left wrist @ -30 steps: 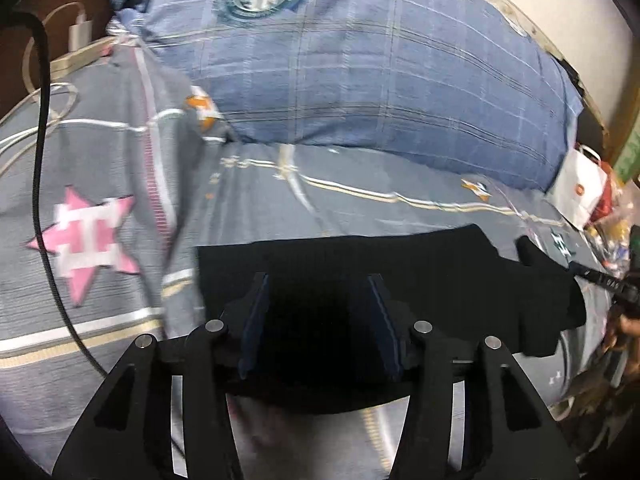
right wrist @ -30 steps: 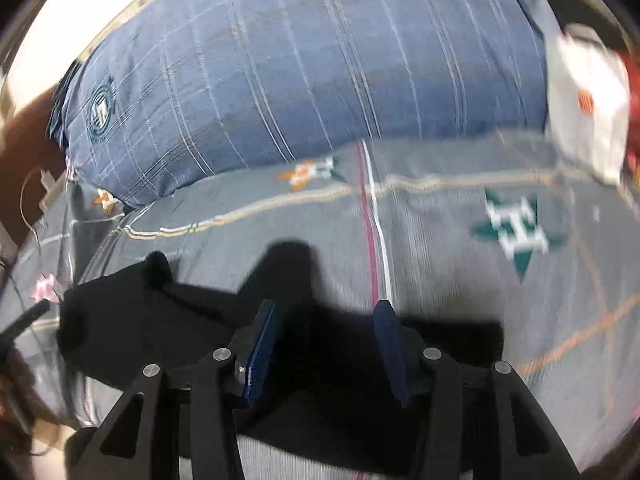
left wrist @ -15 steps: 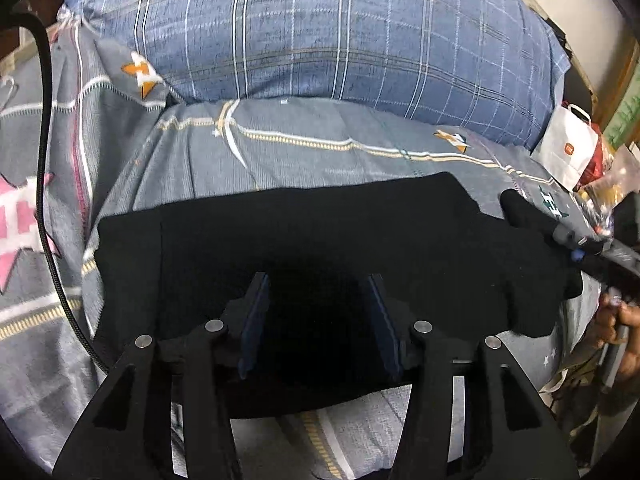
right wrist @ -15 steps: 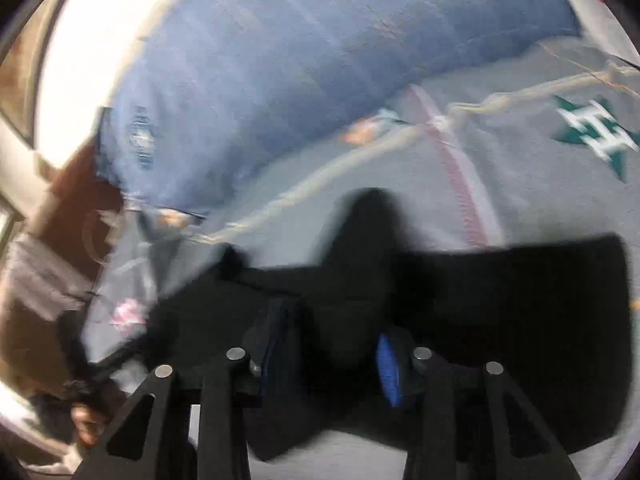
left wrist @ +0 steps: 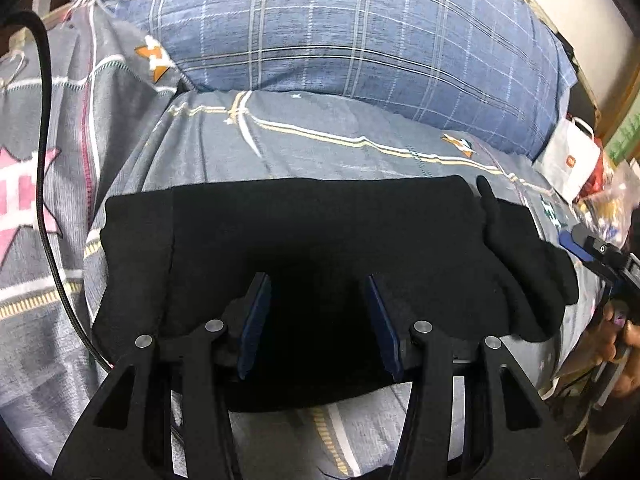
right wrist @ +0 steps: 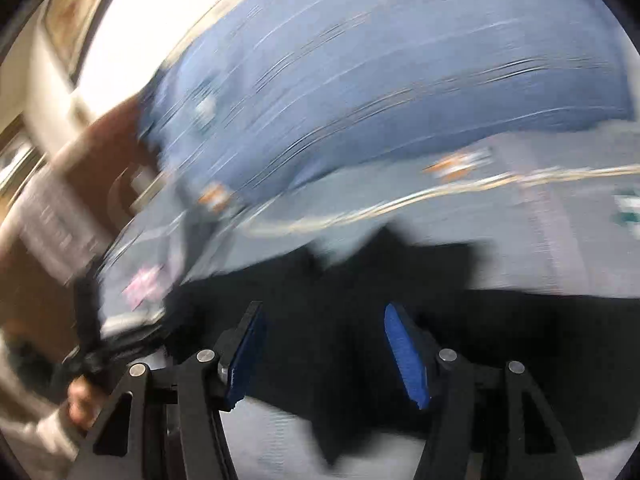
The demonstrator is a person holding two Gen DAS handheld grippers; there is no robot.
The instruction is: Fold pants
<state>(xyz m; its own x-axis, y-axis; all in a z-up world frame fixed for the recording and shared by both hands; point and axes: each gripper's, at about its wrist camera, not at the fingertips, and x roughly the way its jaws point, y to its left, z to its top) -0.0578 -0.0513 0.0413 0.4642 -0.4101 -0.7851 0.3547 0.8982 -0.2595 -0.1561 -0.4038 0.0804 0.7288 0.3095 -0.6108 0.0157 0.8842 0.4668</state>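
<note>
The black pants (left wrist: 320, 236) lie folded into a wide band across the grey patterned bedsheet (left wrist: 320, 148). My left gripper (left wrist: 318, 322) is open, its blue-padded fingers over the near edge of the pants with nothing between them. My right gripper (right wrist: 326, 354) is open above the right end of the pants (right wrist: 400, 292); its view is motion-blurred. The right gripper also shows at the right edge of the left wrist view (left wrist: 600, 252), beside a lumpy end of the pants (left wrist: 528, 272).
A large blue plaid pillow (left wrist: 340, 32) lies behind the pants. A black cable (left wrist: 44, 152) runs down the left side of the bed. A white paper bag (left wrist: 568, 160) and clutter stand at the far right.
The left gripper has come closer over the pants. The right gripper has swung left fast, blurring its view; both stayed open.
</note>
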